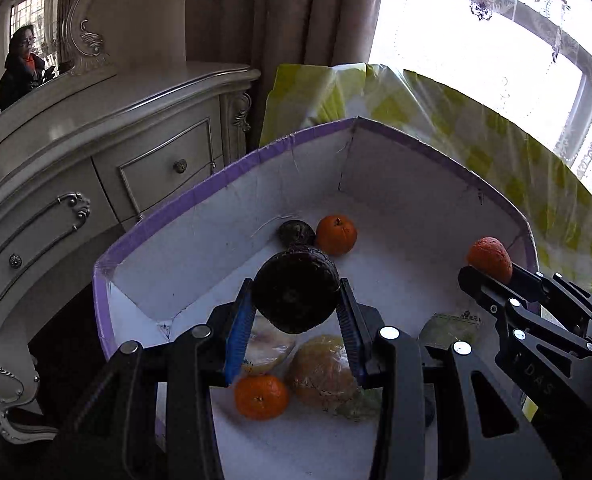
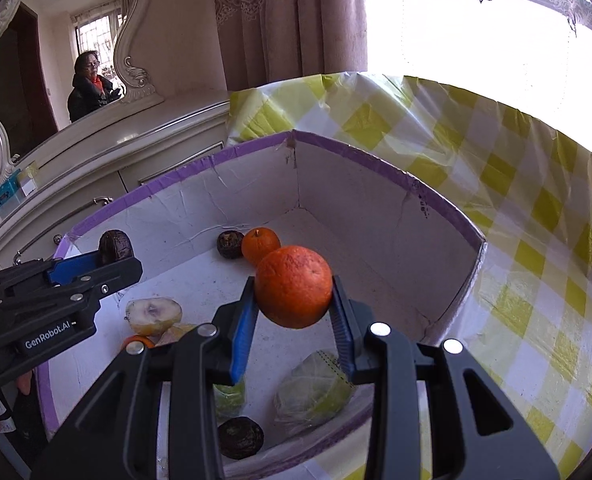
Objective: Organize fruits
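A white box with a purple rim (image 1: 200, 192) (image 2: 375, 160) holds the fruit. My left gripper (image 1: 296, 304) is shut on a dark brown wrinkled fruit (image 1: 296, 292) and holds it above the box; it also shows in the right wrist view (image 2: 114, 246). My right gripper (image 2: 294, 300) is shut on an orange (image 2: 294, 286), also above the box; it shows in the left wrist view (image 1: 489, 260). In the far corner lie a small orange (image 1: 335, 234) (image 2: 260, 244) and another dark fruit (image 1: 296, 232) (image 2: 230, 244).
Inside the box near me lie a small orange (image 1: 260, 396), a cut pale fruit (image 2: 154, 314), wrapped green fruits (image 2: 315, 390) and a dark fruit (image 2: 240, 436). The box sits on a yellow checked tablecloth (image 2: 535, 240). A cream dresser with a mirror (image 1: 136, 140) stands left.
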Motion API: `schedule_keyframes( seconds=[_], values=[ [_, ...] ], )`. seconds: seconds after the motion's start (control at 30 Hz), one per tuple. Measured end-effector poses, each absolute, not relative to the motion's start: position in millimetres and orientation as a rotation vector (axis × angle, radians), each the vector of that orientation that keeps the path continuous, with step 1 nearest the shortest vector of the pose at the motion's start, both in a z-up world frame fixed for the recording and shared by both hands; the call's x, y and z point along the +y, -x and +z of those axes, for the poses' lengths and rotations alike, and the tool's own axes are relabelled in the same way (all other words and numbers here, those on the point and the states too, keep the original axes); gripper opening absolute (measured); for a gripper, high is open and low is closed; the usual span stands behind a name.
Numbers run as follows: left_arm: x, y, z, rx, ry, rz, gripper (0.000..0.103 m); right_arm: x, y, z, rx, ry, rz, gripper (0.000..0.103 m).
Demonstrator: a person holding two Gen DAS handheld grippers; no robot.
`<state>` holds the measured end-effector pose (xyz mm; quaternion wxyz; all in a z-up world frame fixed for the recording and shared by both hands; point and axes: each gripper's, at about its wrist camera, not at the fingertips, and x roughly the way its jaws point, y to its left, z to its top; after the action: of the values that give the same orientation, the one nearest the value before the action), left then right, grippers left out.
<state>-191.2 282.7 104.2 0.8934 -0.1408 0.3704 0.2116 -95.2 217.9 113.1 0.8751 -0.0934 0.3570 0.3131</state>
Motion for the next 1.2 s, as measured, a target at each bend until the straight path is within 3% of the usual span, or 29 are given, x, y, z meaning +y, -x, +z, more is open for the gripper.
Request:
schedule_keyframes(
  seconds=[0.5, 0.6, 0.63, 0.7, 0.77, 0.83, 0.97, 1.17, 1.2],
  values=[
    [279, 177, 97, 0.897, 0.255, 0.435, 0.039, 236, 73, 107, 0.867, 0.36, 0.612, 0.037],
    [279, 175, 96, 0.933, 0.254, 0.437, 0.04, 242, 71, 106, 0.925, 0.425, 0.636, 0.043],
    [280, 173, 96, 0.951, 0.259, 0.436, 0.041, 244, 72, 109, 0.936, 0.43, 0.66, 0.053],
    [282, 174, 101, 0.958, 0.282, 0.438, 0.063, 247, 72, 121, 0.925, 0.432, 0.663, 0.077],
    [289, 177, 110, 0.936, 0.297, 0.502, 0.081, 247, 69, 133, 0.921, 0.443, 0.635, 0.09],
    [297, 181, 120, 0.887, 0.334, 0.509, 0.086, 244, 65, 144, 0.925, 0.406, 0.651, 0.101],
    [304, 186, 137, 0.816, 0.363, 0.488, 0.092, 239, 62, 158, 0.95, 0.376, 0.623, 0.101],
    [291, 195, 171, 0.67, 0.186, 0.612, 0.093, 242, 63, 151, 1.015, 0.449, 0.557, 0.101],
    [289, 194, 173, 0.674, 0.151, 0.658, 0.098, 244, 63, 149, 1.032, 0.454, 0.565, 0.101]
  ],
)
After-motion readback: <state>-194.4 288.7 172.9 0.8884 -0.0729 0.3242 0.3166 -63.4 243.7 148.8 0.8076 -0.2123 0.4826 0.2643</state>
